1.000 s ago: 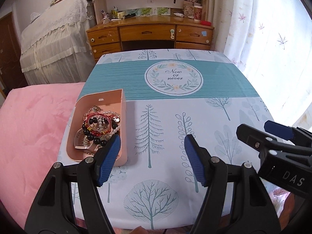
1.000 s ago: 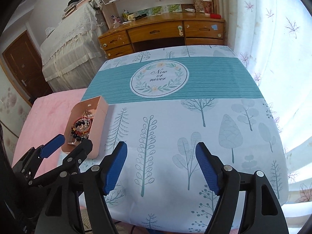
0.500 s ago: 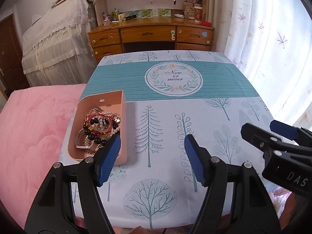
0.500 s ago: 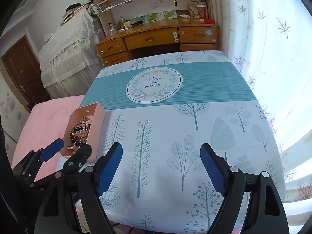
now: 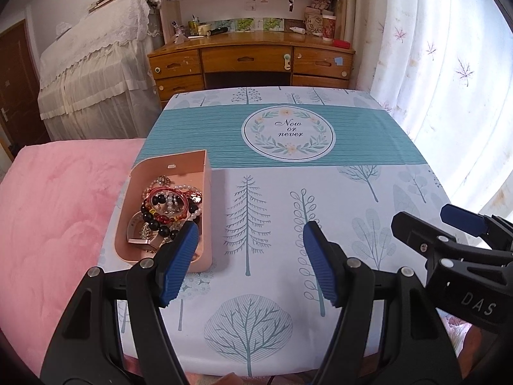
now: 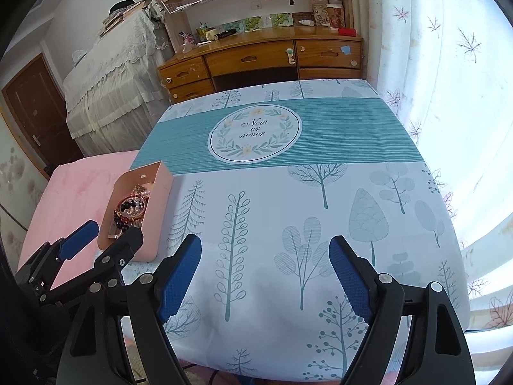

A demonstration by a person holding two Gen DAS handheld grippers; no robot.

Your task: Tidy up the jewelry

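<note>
A pink open box (image 5: pixel 205 173) stands at the left edge of the table and holds a heap of bead bracelets (image 5: pixel 170 203). It also shows in the right wrist view (image 6: pixel 158 192) with the bracelets (image 6: pixel 130 211) inside. My left gripper (image 5: pixel 250 256) is open and empty, above the table's near edge just right of the box. My right gripper (image 6: pixel 266 266) is open and empty over the near middle of the table; it shows at the right of the left wrist view (image 5: pixel 449 227).
The table wears a tree-print cloth with a teal band (image 5: pixel 368 134). A pink bed (image 5: pixel 57 208) lies left of the table. A wooden desk (image 5: pixel 250 61) stands behind it, and a white curtain (image 5: pixel 449 64) hangs on the right.
Both grippers have drawn back and tilted up a little, so more of the room shows. Both stay open and empty; the box has not moved.
</note>
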